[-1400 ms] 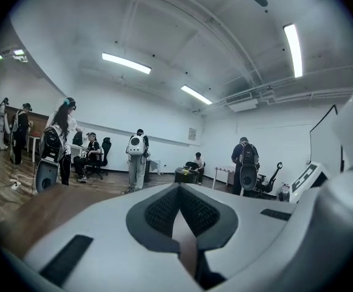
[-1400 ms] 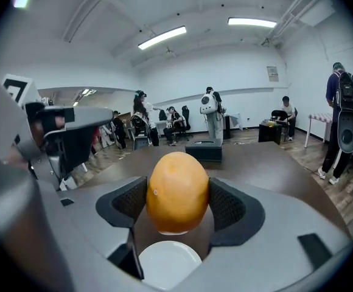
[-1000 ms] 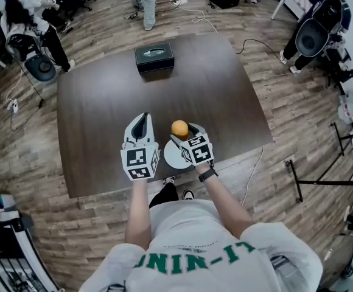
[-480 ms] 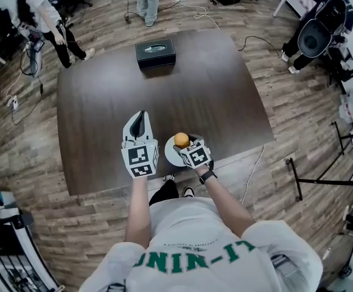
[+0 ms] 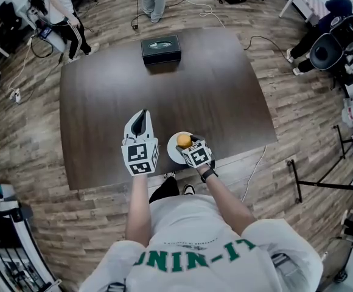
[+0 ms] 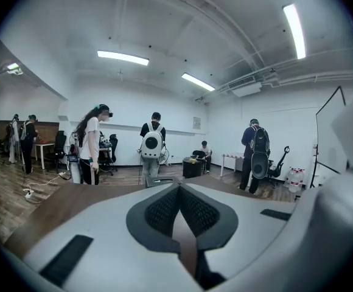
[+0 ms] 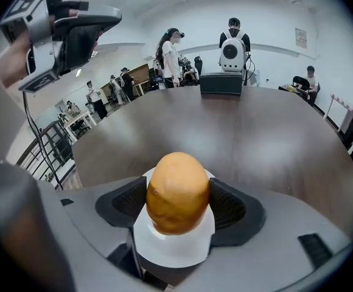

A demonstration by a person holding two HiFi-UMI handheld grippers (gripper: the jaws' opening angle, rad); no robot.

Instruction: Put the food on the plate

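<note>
An orange-yellow fruit (image 7: 178, 192) sits between the pads of my right gripper (image 7: 178, 204), which is shut on it. The fruit (image 5: 184, 140) hangs just over a small white plate (image 5: 172, 152) near the table's front edge. That plate (image 7: 173, 248) shows directly beneath the fruit in the right gripper view; whether fruit and plate touch I cannot tell. My left gripper (image 5: 142, 114) is to the left of the plate, above the table, shut and empty; its jaws (image 6: 178, 190) meet at the tip.
The dark wooden table (image 5: 103, 96) carries a black box (image 5: 160, 48) at its far edge. Several people stand around on the wooden floor beyond the table. A cable (image 5: 258, 40) lies on the floor at the far right.
My right gripper has brought the fruit back toward me and down, from beyond the plate's far rim to right over the plate. The left gripper has hardly moved.
</note>
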